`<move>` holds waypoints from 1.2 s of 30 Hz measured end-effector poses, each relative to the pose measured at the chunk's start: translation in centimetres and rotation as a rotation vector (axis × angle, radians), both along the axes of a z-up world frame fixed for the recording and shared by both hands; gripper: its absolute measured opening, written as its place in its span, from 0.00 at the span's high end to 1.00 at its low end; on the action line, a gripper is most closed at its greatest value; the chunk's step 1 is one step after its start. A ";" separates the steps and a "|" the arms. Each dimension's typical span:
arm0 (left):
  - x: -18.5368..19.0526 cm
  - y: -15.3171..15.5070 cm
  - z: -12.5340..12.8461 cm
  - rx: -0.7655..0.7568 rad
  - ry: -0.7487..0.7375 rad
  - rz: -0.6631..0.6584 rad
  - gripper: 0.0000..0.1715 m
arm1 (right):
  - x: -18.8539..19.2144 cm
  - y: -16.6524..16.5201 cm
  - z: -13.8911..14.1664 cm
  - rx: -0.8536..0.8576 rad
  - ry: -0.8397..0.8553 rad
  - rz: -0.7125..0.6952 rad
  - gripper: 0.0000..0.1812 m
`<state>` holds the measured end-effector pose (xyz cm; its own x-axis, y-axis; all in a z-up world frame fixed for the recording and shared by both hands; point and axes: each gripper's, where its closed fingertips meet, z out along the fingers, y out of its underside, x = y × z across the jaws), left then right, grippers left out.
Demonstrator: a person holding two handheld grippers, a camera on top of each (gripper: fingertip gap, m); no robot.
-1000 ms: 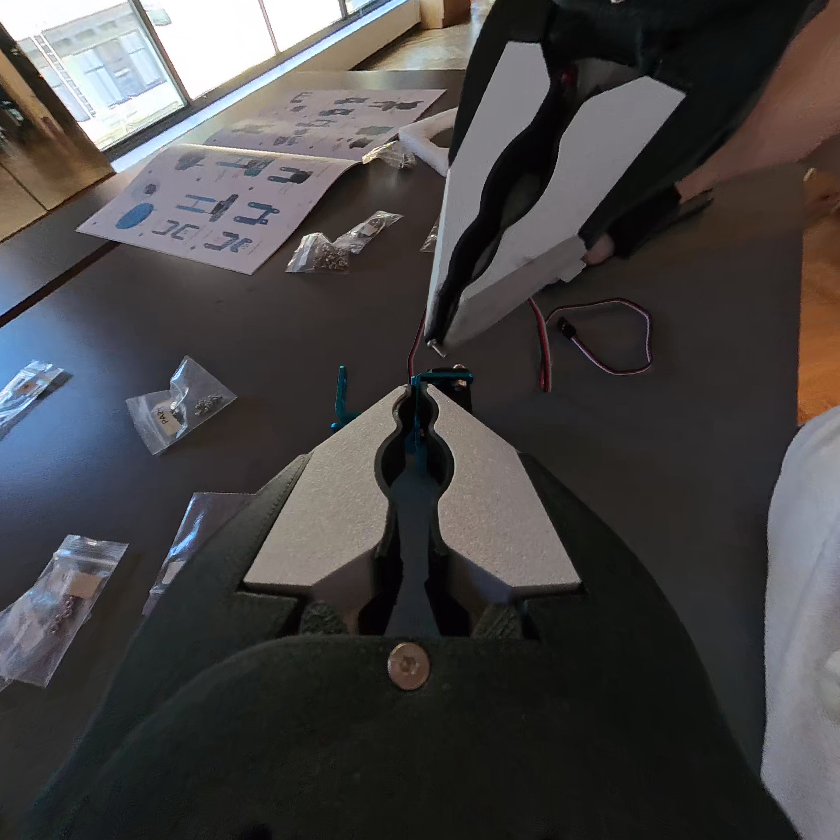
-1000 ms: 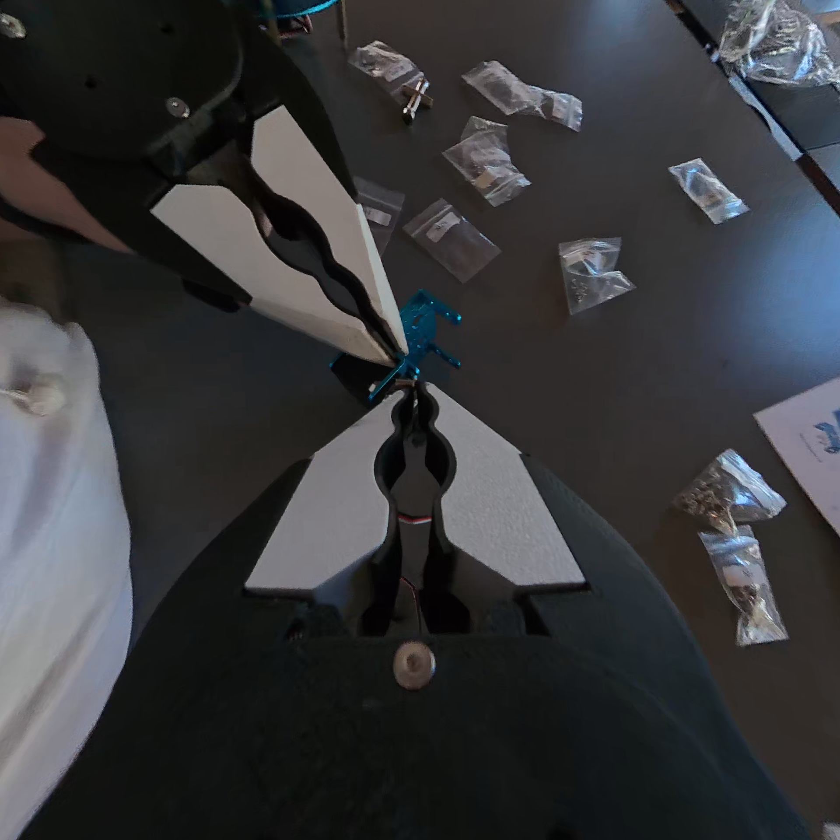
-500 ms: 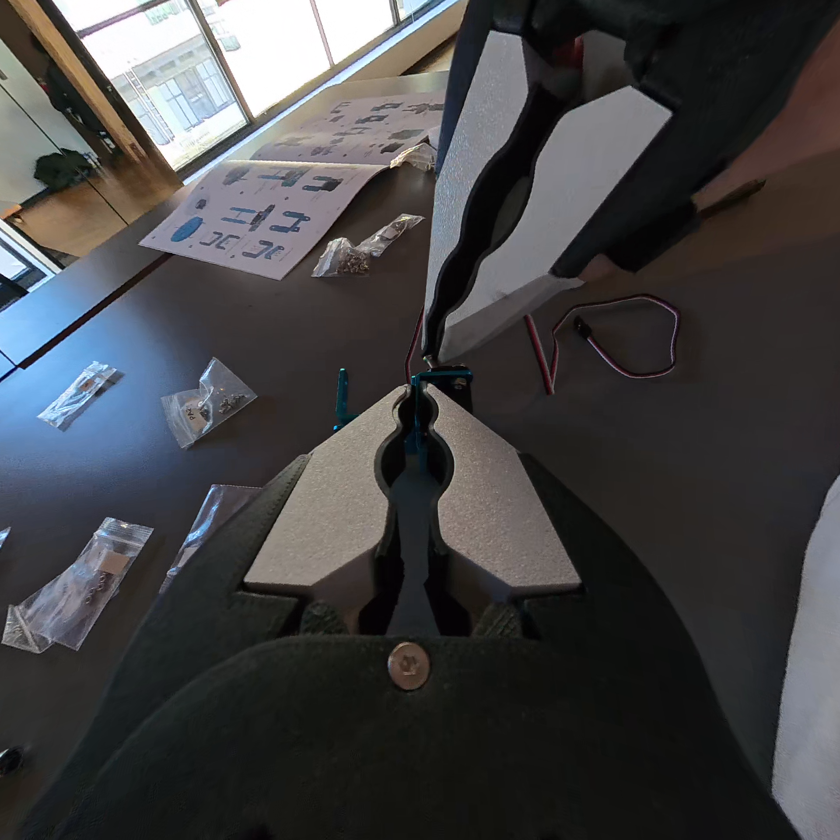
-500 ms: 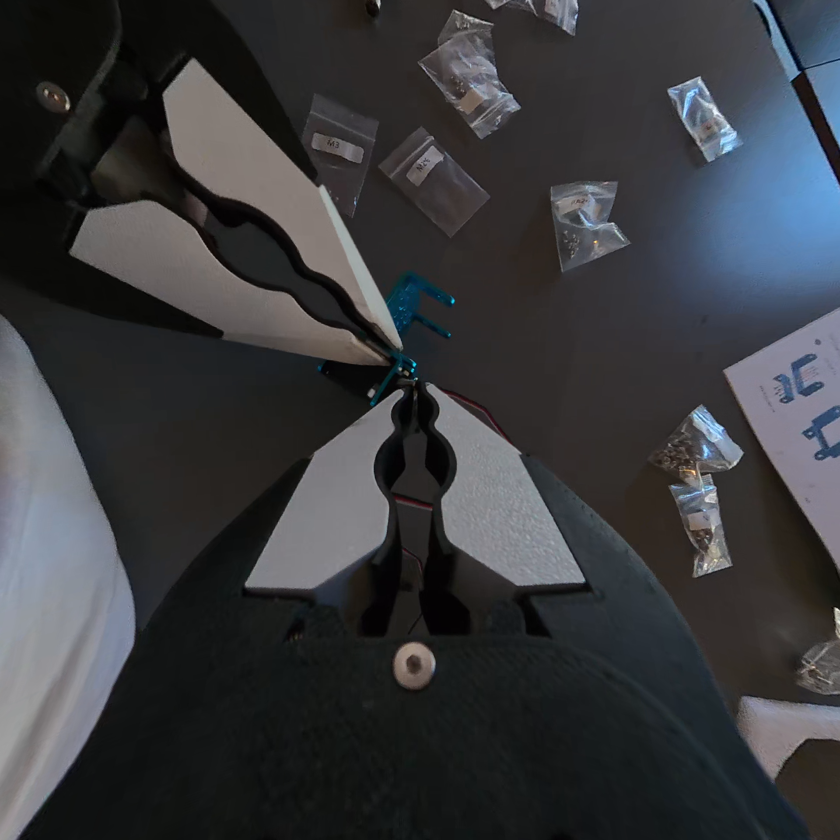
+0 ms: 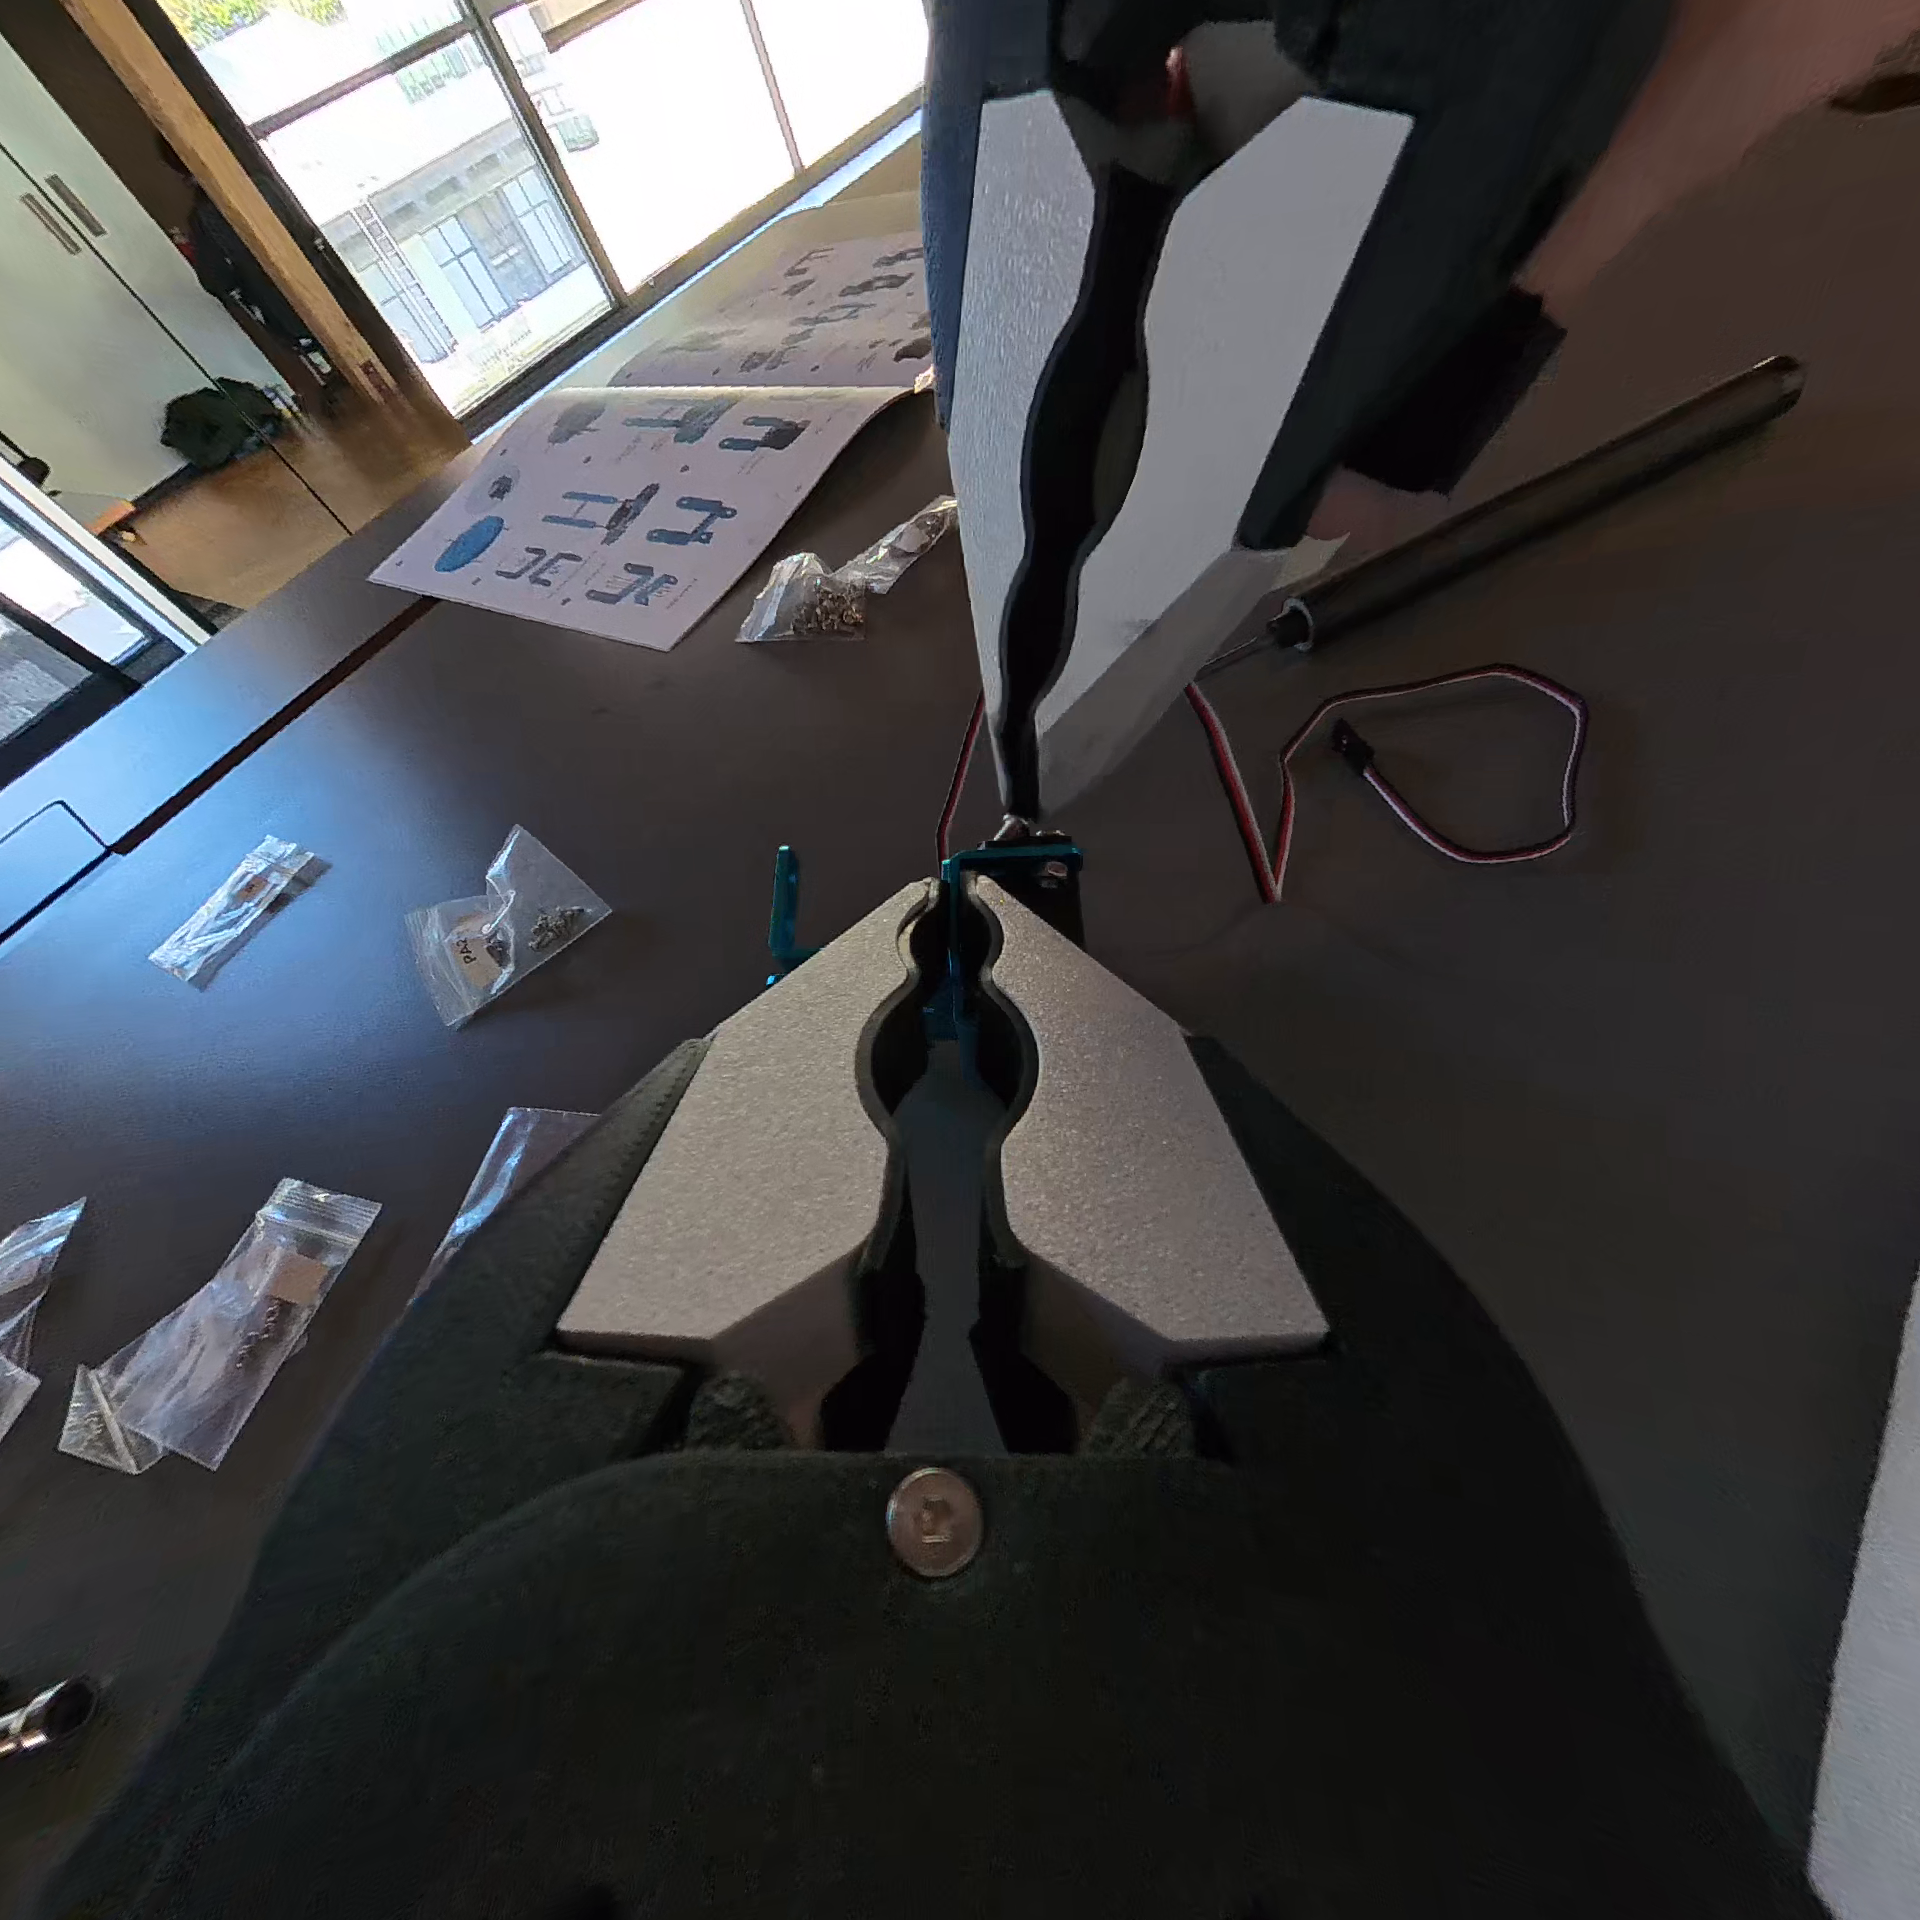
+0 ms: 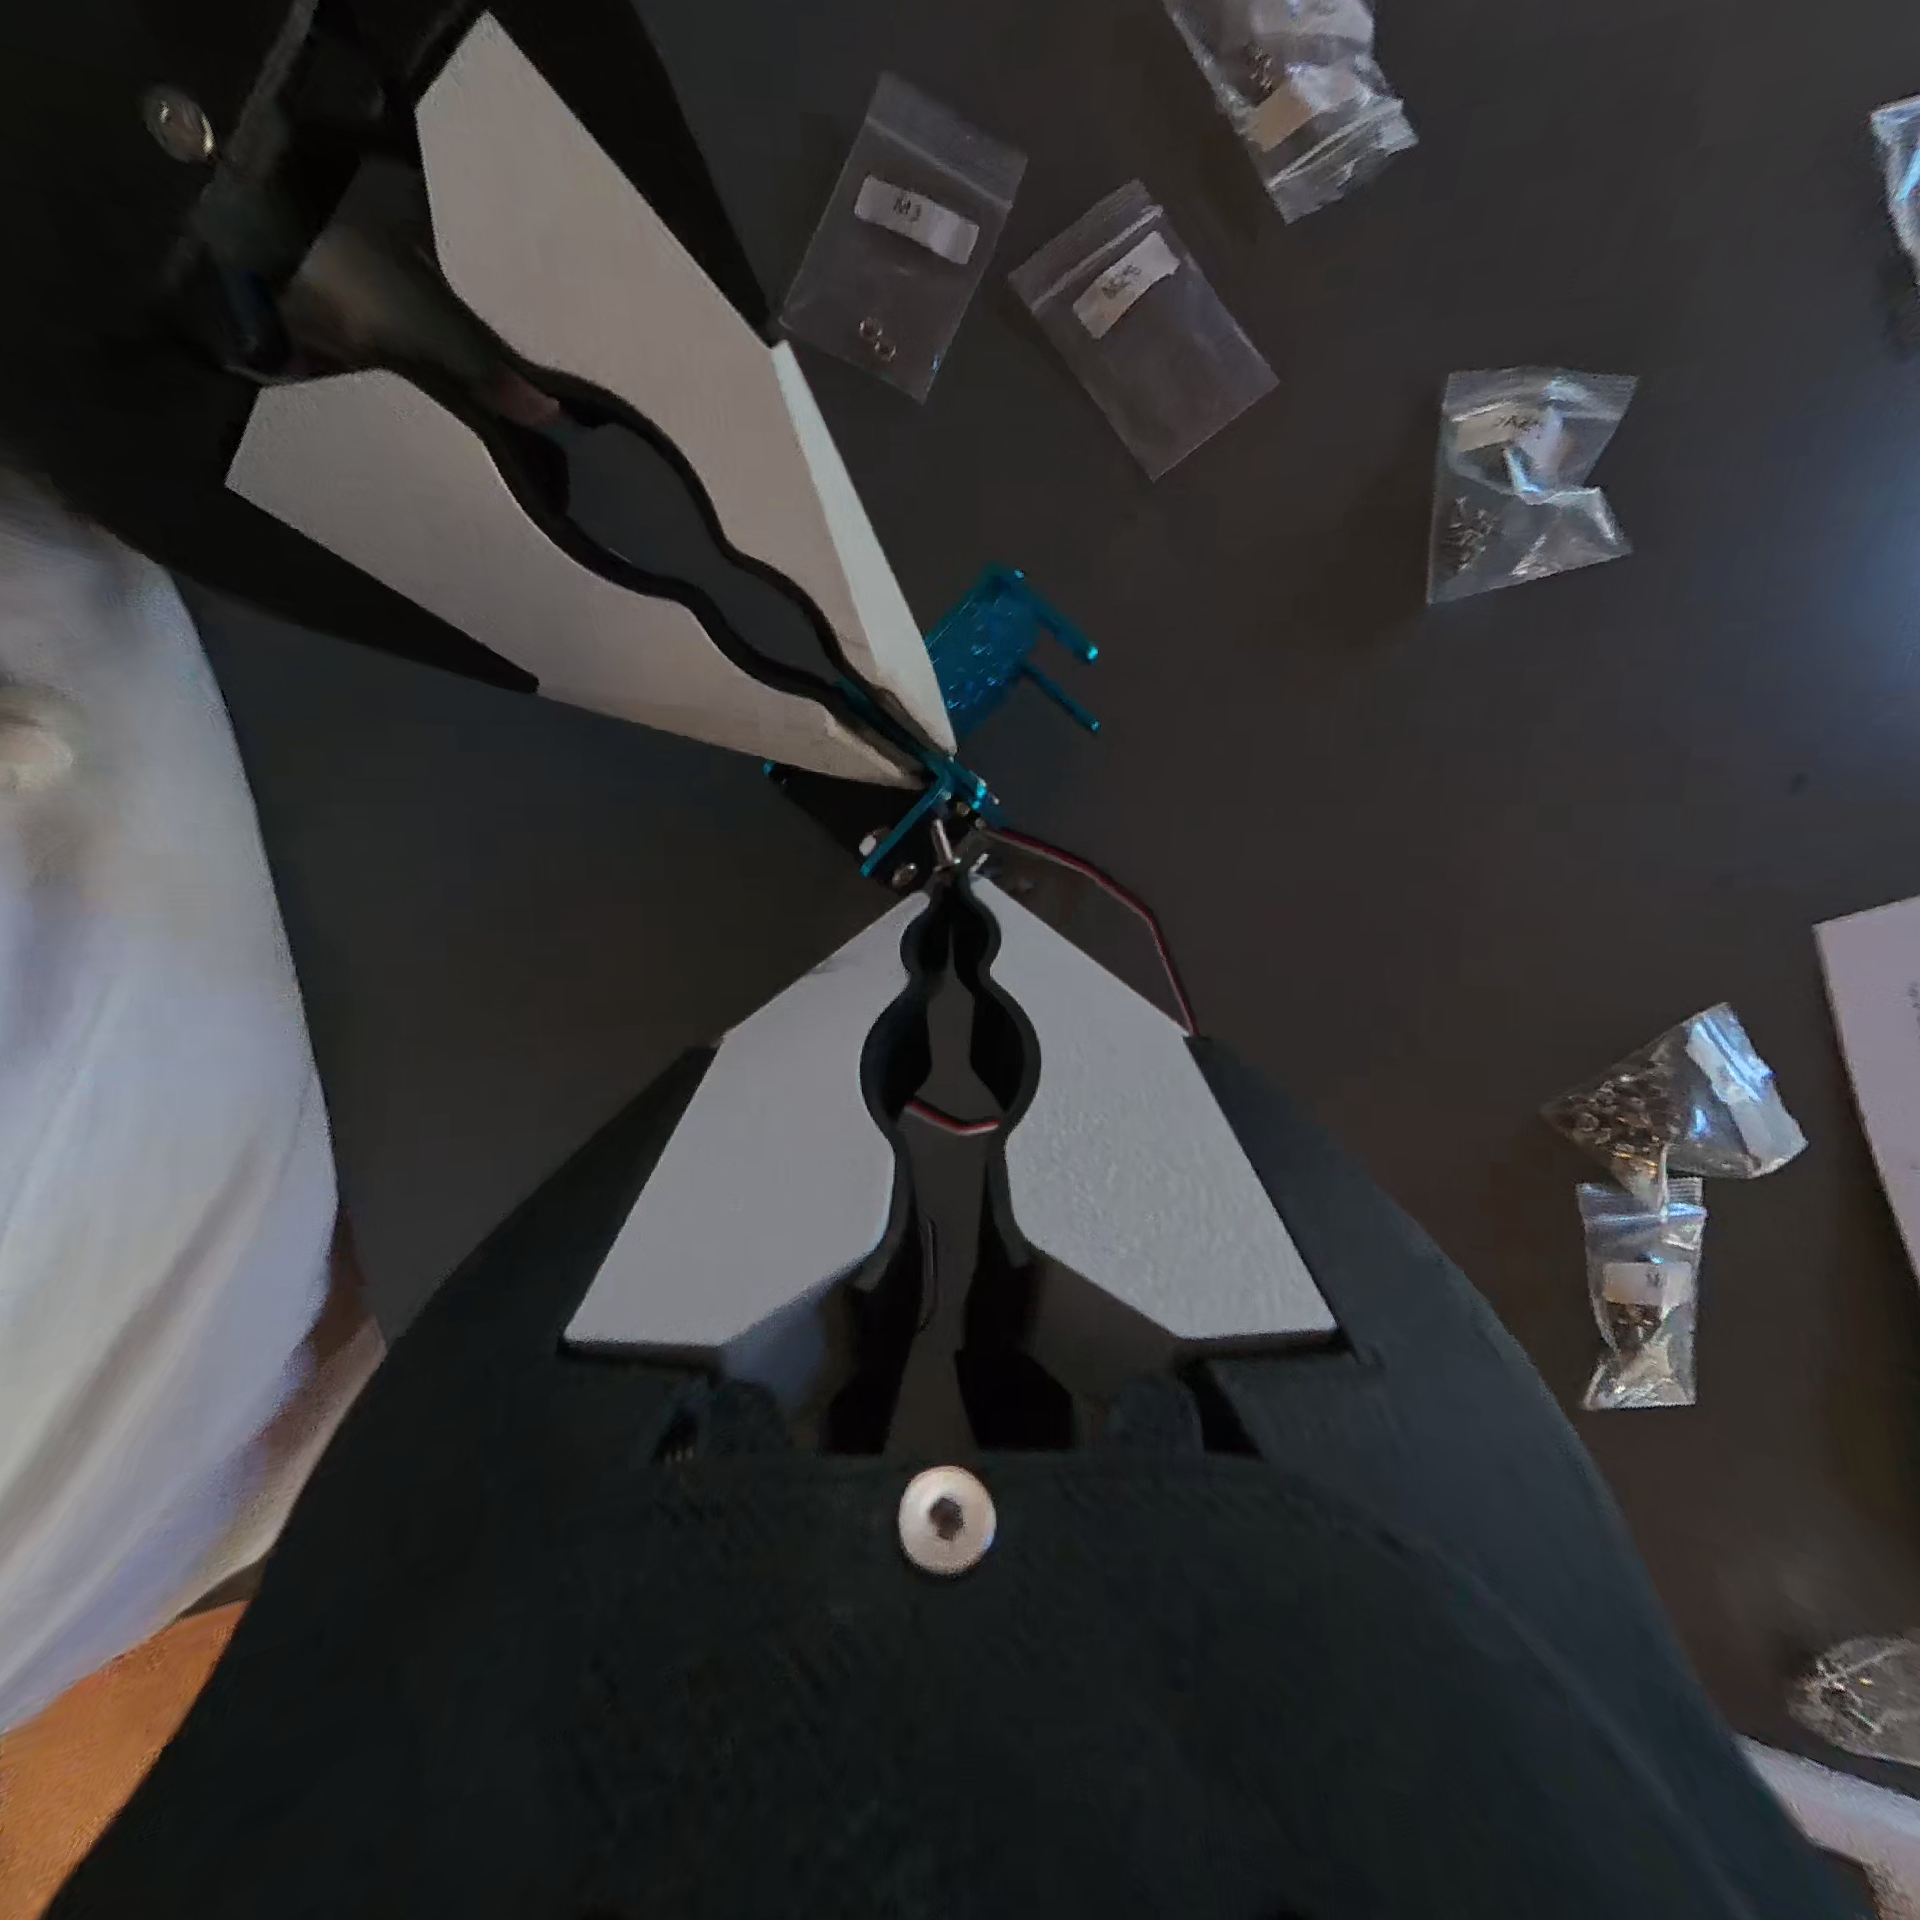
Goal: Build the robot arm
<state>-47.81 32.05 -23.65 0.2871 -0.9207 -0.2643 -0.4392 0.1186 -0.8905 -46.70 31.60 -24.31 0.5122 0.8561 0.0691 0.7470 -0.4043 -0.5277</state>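
My left tongs (image 5: pixel 958 891) clamped on blue bracket (image 5: pixel 1013 862), my right tongs (image 6: pixel 951 883) pinched small screw (image 6: pixel 943 847) at bracket, bags (image 6: pixel 1527 483) on dark table (image 5: pixel 1455 1039).

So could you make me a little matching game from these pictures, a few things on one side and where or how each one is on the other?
Things:
1. blue metal bracket
2. small screw
3. open printed booklet
4. loose striped cable

Places or states:
A. lying on the dark table near the windows
B. pinched in the shut left gripper
C. curled on the table, to the right of both grippers
D. held at the tip of the shut right gripper

Pairs: 1-B, 2-D, 3-A, 4-C
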 end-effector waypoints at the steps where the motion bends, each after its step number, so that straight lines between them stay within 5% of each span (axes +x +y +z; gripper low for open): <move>1: 0.0 0.0 0.0 0.005 0.002 0.001 0.99 | 0.0 0.1 0.0 -0.008 0.000 -0.003 1.00; 36: 0.2 -0.1 0.0 0.001 -0.020 -0.005 0.99 | -0.2 0.3 0.2 -0.096 0.080 -0.025 1.00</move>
<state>-47.65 31.93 -23.62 0.2877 -0.9218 -0.2598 -0.4207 0.1221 -0.8989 -46.95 31.93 -24.15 0.5340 0.8437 -0.0548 0.6932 -0.4740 -0.5429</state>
